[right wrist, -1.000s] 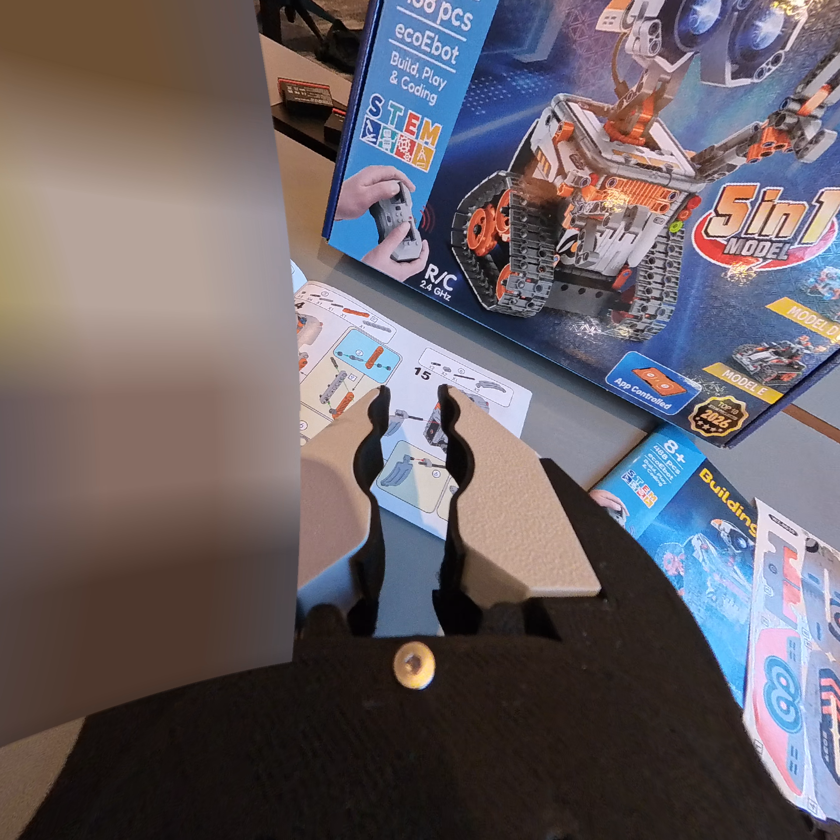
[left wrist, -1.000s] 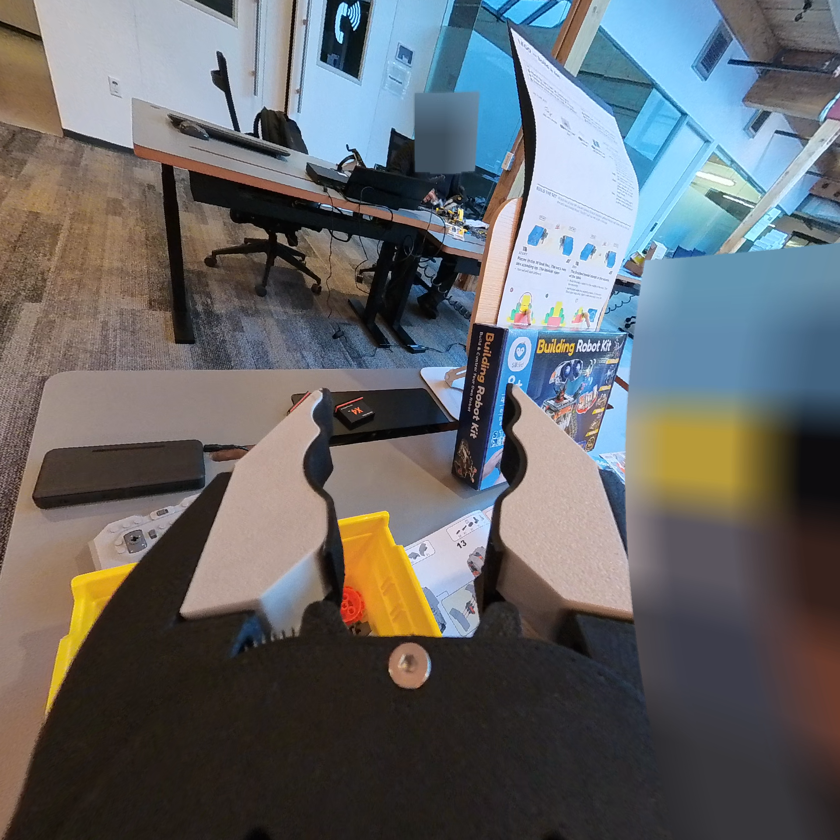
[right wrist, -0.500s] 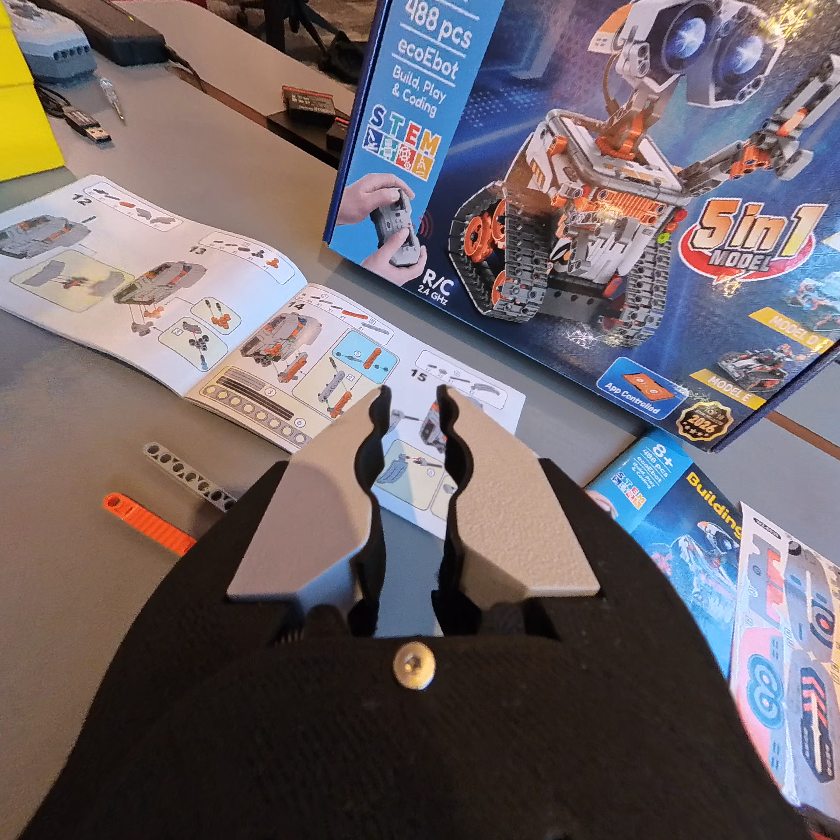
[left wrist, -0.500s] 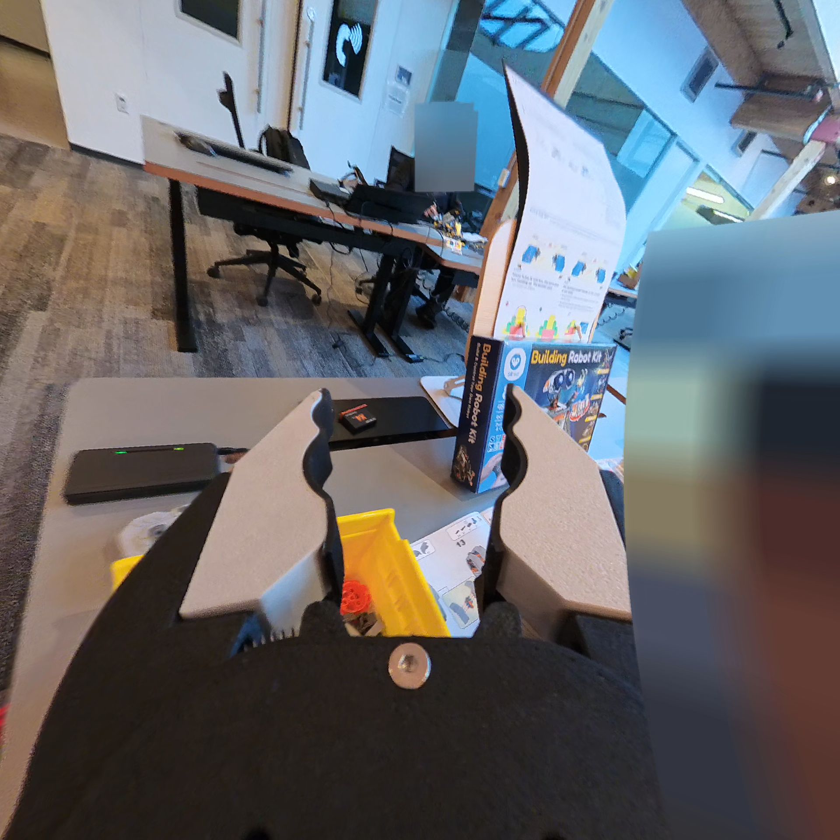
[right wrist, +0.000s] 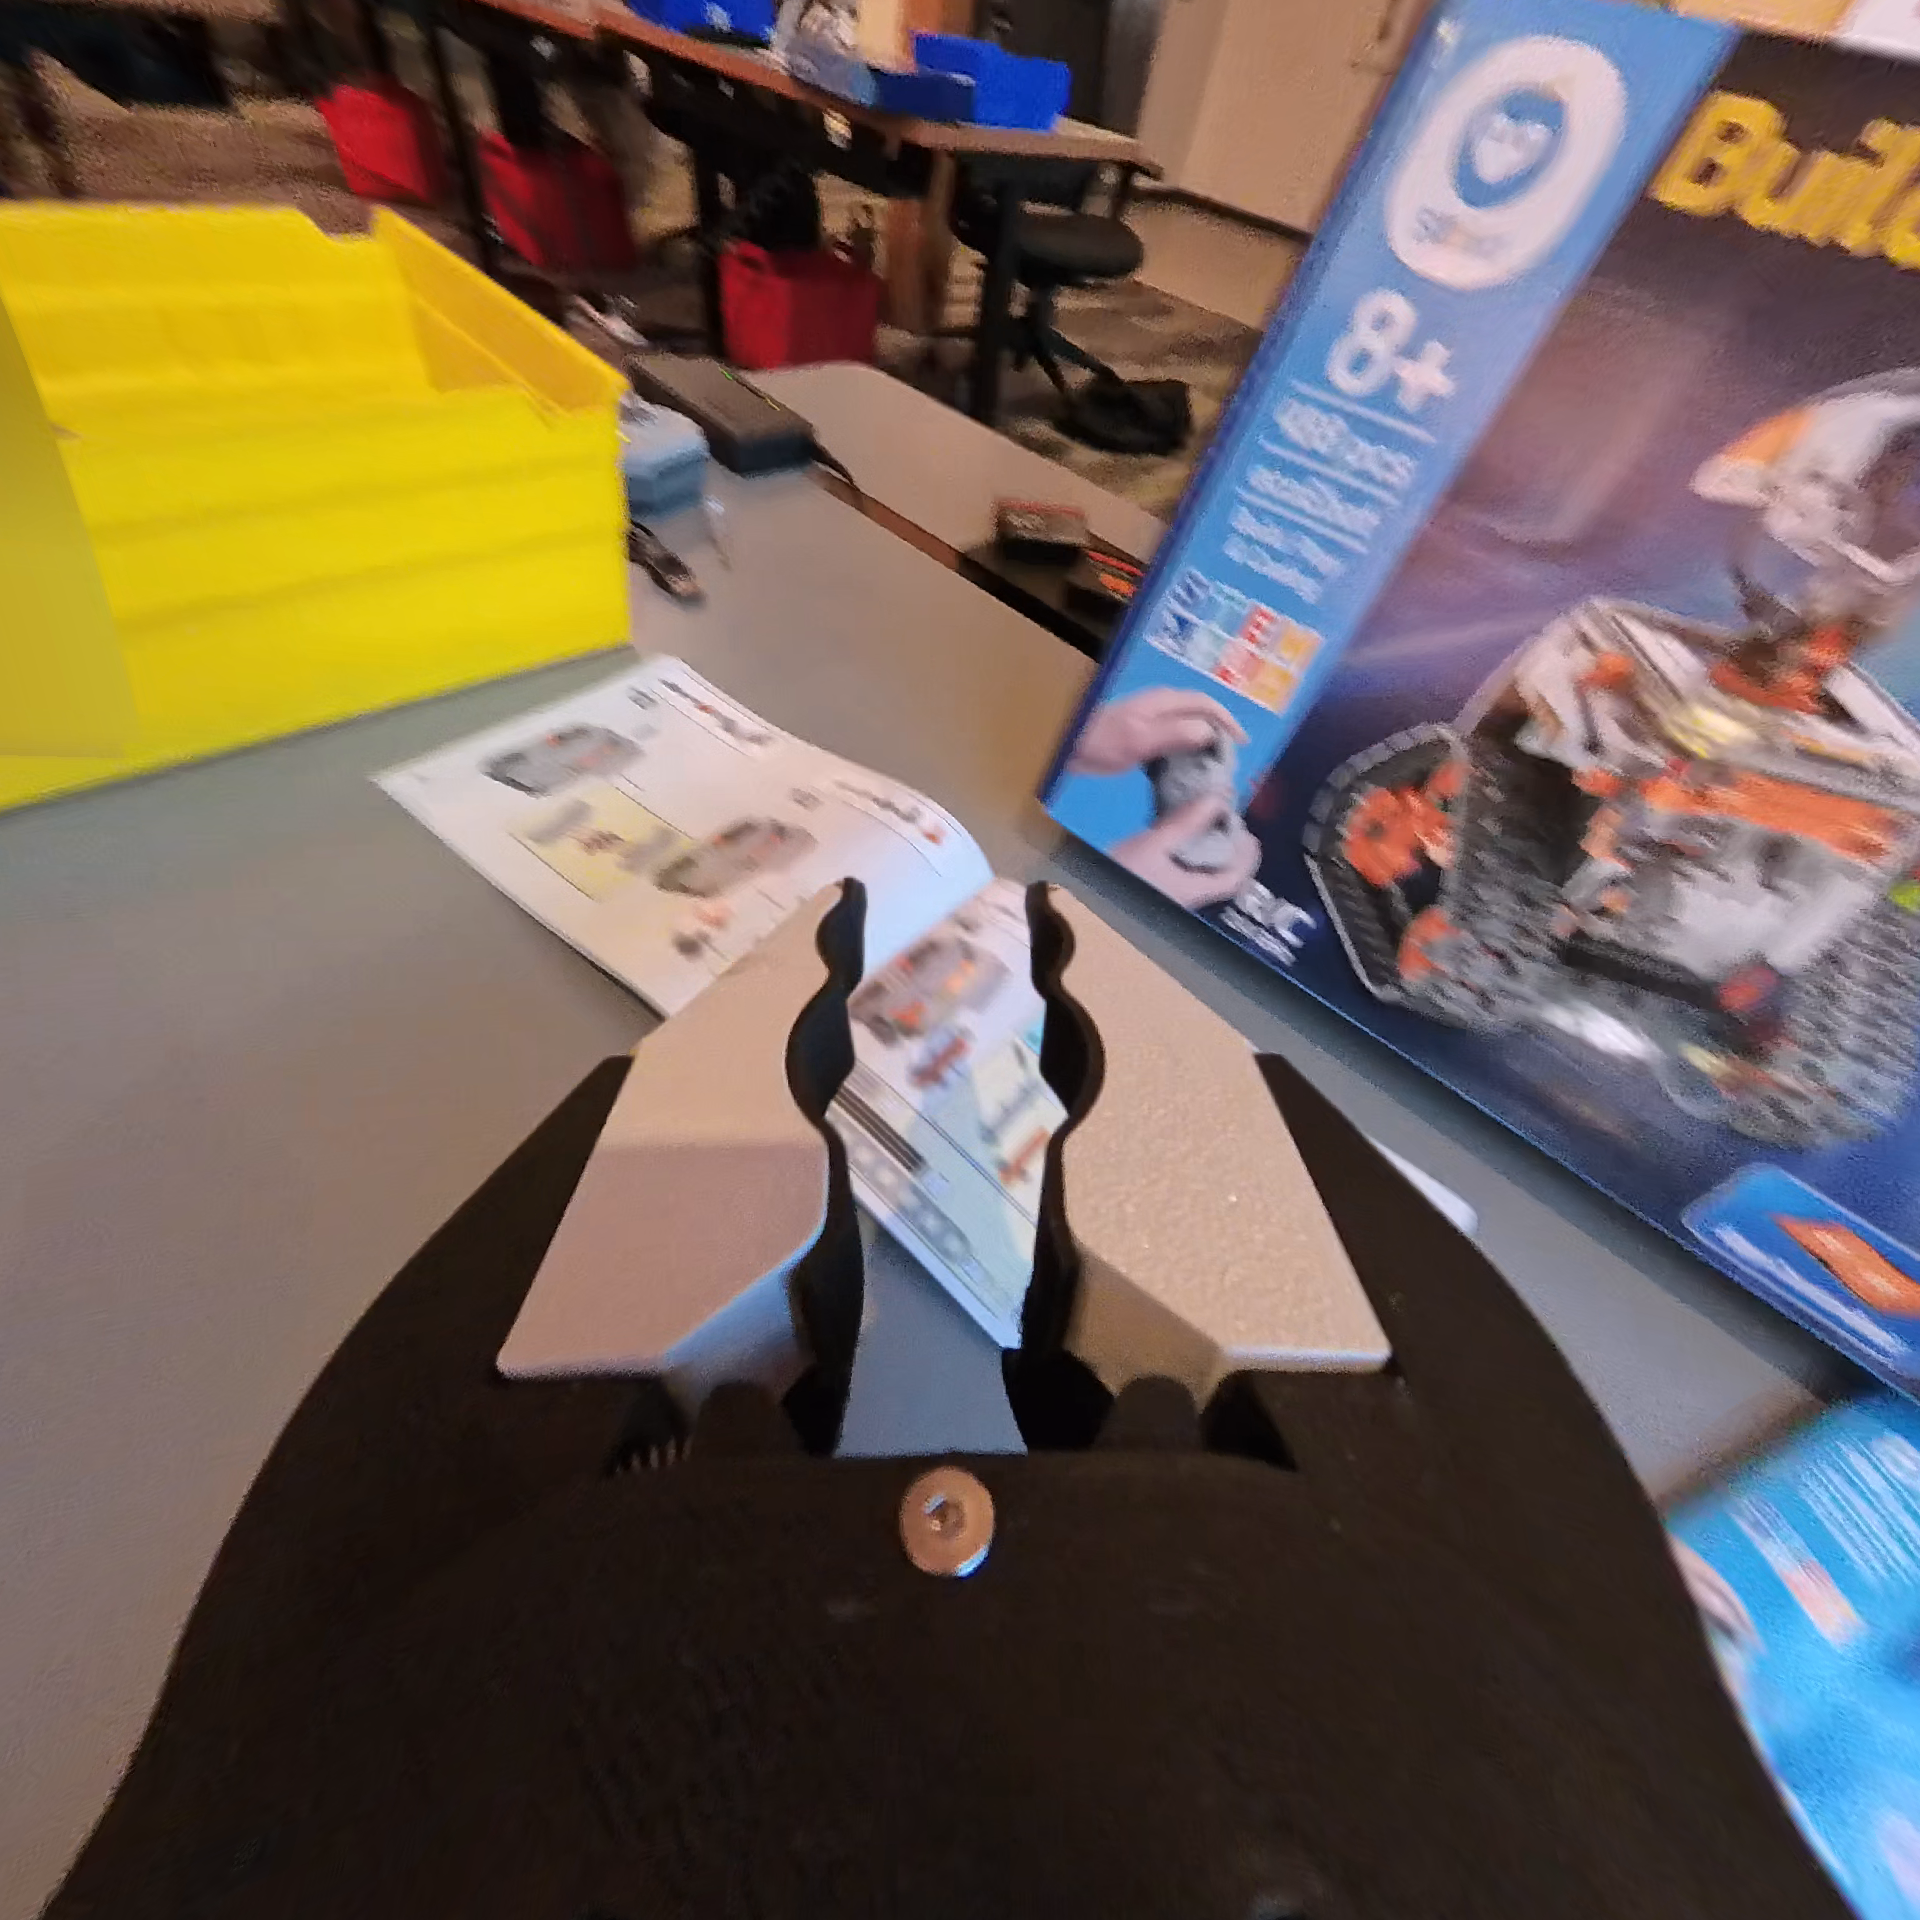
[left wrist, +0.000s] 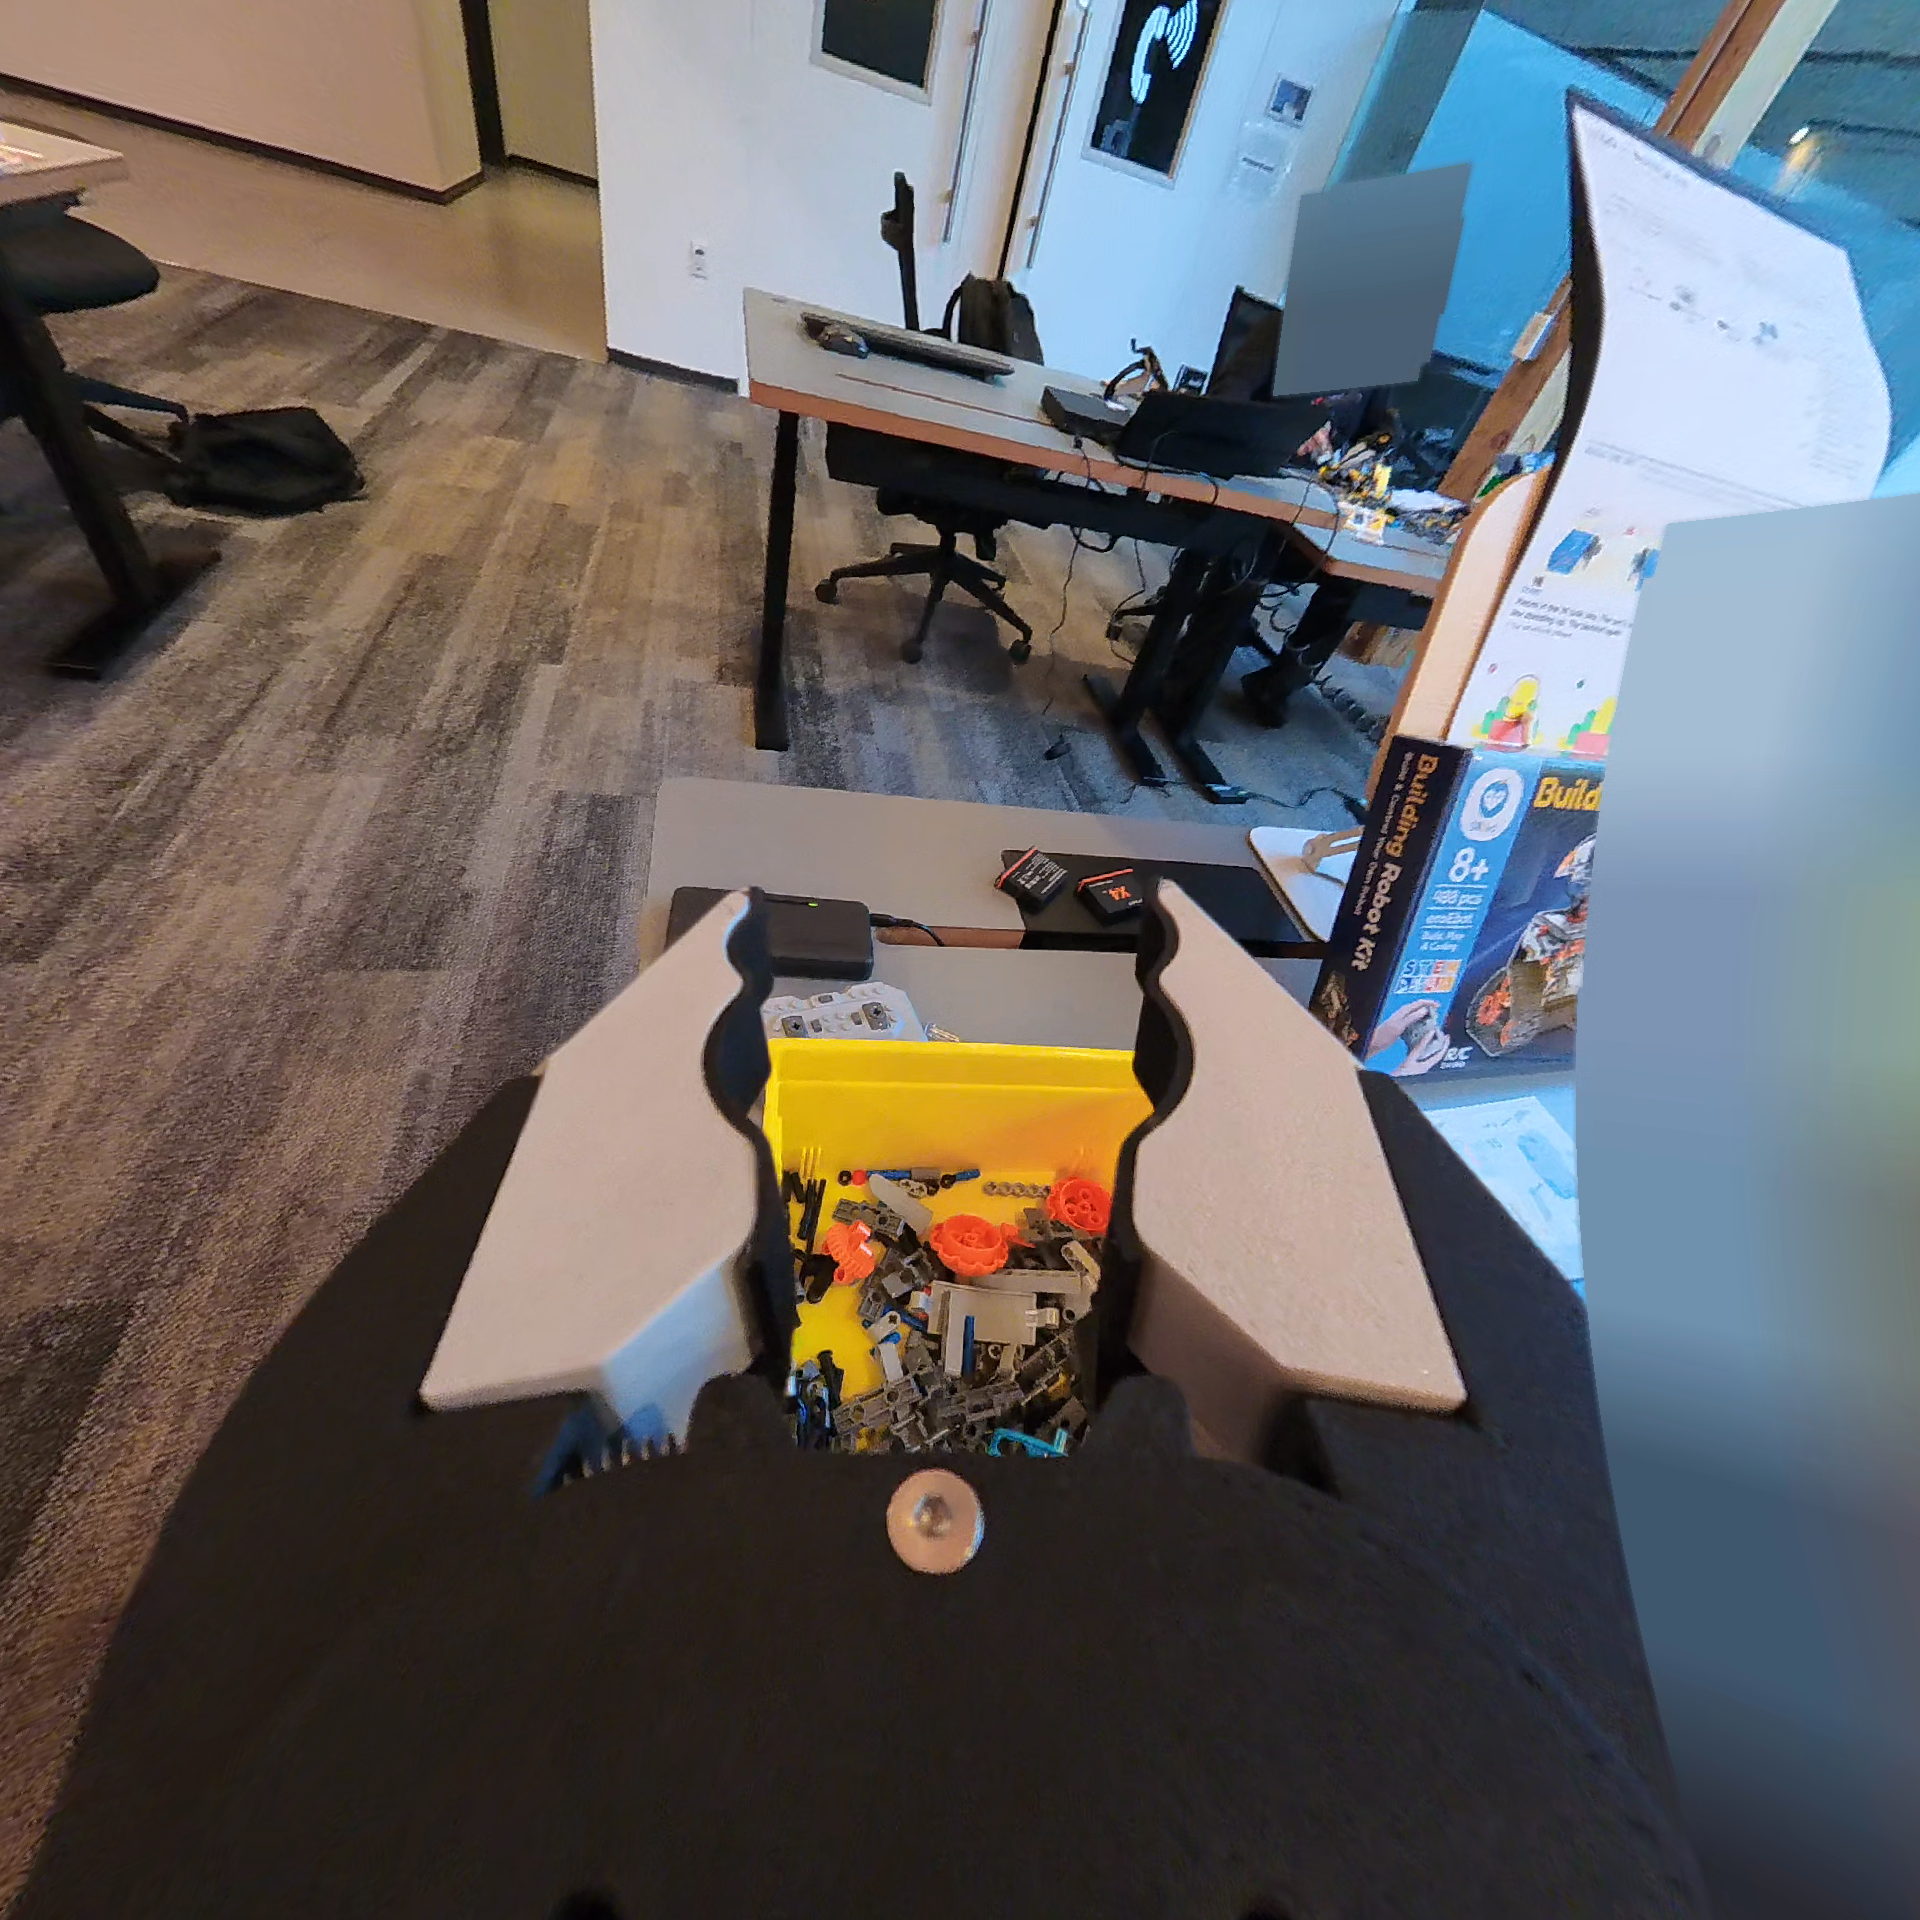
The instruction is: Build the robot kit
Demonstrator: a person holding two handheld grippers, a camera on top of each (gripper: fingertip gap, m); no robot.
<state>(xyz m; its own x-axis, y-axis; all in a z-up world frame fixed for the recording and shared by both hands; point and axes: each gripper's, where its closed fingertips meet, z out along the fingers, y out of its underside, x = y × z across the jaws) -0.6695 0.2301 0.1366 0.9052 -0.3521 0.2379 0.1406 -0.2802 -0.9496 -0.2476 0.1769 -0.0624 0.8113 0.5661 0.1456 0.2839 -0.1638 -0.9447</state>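
**Both grippers empty; left now aimed into the parts bin**

Left wrist view: The left gripper [left wrist: 951,904] has tipped downward since half a second ago. Its jaws stand as wide apart as before and hold nothing. The yellow bin [left wrist: 945,1065] now lies directly below the gap, with the loose building parts [left wrist: 956,1299] in it exposed: grey, black and orange pieces heaped on the near side. Beyond the bin, a black power pack [left wrist: 816,930] rests on the grey table [left wrist: 831,831]. The kit box [left wrist: 1455,904] stands upright to the right. The room has grey carpet, desks and an office chair.

Right wrist view: The right gripper [right wrist: 943,904] has dropped lower and the picture is motion-blurred. Its jaws are slightly wider than before, still narrow, and empty. It hangs over the open instruction booklet [right wrist: 675,810], with the bin now in view at the left and the box at the right
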